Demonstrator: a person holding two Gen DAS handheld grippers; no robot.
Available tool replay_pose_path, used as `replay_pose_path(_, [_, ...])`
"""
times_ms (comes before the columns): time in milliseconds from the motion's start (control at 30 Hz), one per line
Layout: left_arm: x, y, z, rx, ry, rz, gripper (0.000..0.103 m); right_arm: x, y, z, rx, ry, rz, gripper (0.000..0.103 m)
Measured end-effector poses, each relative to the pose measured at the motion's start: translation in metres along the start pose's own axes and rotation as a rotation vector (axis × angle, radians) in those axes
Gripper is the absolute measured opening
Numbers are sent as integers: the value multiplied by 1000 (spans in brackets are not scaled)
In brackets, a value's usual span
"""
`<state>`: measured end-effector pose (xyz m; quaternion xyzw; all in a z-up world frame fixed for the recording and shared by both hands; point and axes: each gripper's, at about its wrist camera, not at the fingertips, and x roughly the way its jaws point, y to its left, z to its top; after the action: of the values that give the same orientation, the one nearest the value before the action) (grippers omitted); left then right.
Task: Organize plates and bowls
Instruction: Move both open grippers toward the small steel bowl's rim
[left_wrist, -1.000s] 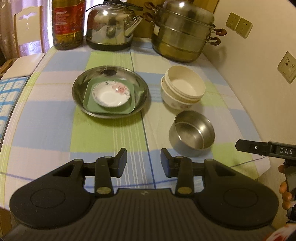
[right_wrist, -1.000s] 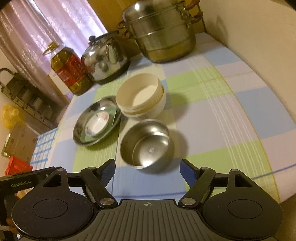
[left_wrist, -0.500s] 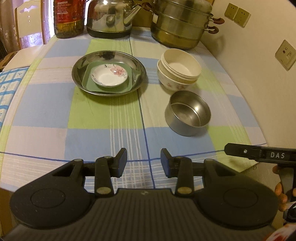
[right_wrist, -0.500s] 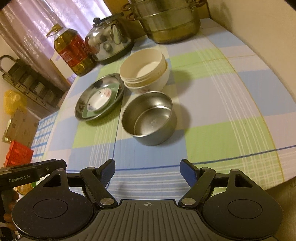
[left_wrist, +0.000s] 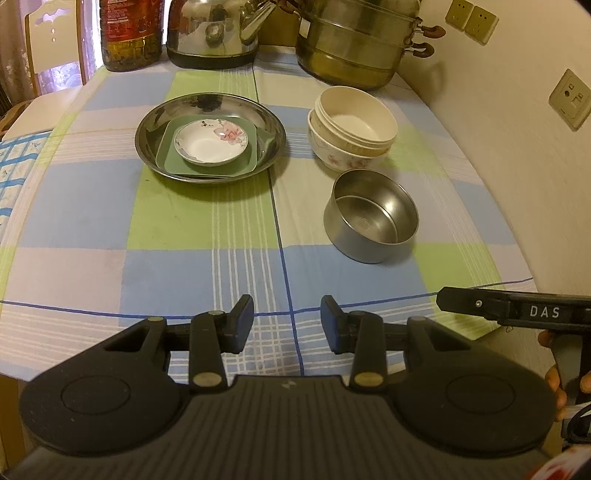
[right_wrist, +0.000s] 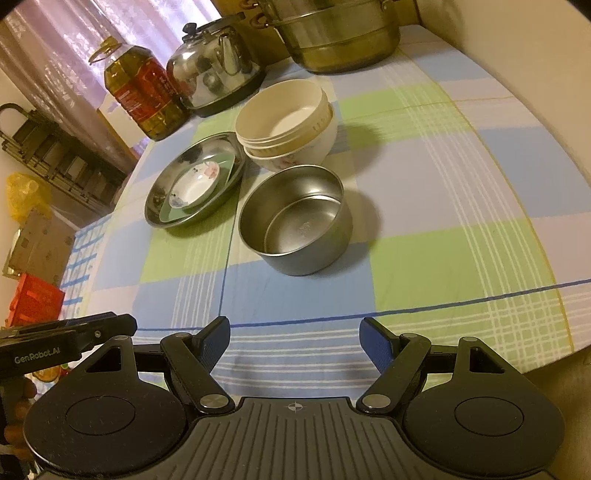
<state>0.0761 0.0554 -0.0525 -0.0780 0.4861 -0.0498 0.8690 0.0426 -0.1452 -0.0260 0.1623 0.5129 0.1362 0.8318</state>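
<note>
Checked tablecloth (left_wrist: 207, 221) lies bare ahead of both claws. Left gripper (left_wrist: 287, 324) is partly open and empty; right gripper (right_wrist: 294, 339) gapes wider, empty too. Steel bowl (right_wrist: 295, 225) sits just ahead of it, stacked bowls (right_wrist: 288, 125) beyond: likely approach straight, straddling its rim. Table edge runs close right; plate stack (left_wrist: 210, 142) stands ahead-left.

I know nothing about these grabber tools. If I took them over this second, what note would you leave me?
Left gripper: open, empty, over the near table edge.
Right gripper: open, empty, facing the steel bowl.
Plates: a flowered saucer sits on a green plate in a steel plate. That stack looks done.
Bowls: a cream bowl is nested in a floral bowl.
Left: the steel bowl stands alone. It probably goes with the bowl stack.
</note>
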Motion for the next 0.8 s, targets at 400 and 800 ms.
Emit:
replay_pose_path(400, [9,0,11,-1,-2,5,36,6,1,13,-31,-50,-52,77])
replay_pose_path(800, [31,-11,23,33,-4,-53,36,21,-5,23,-32,-5,-75,77])
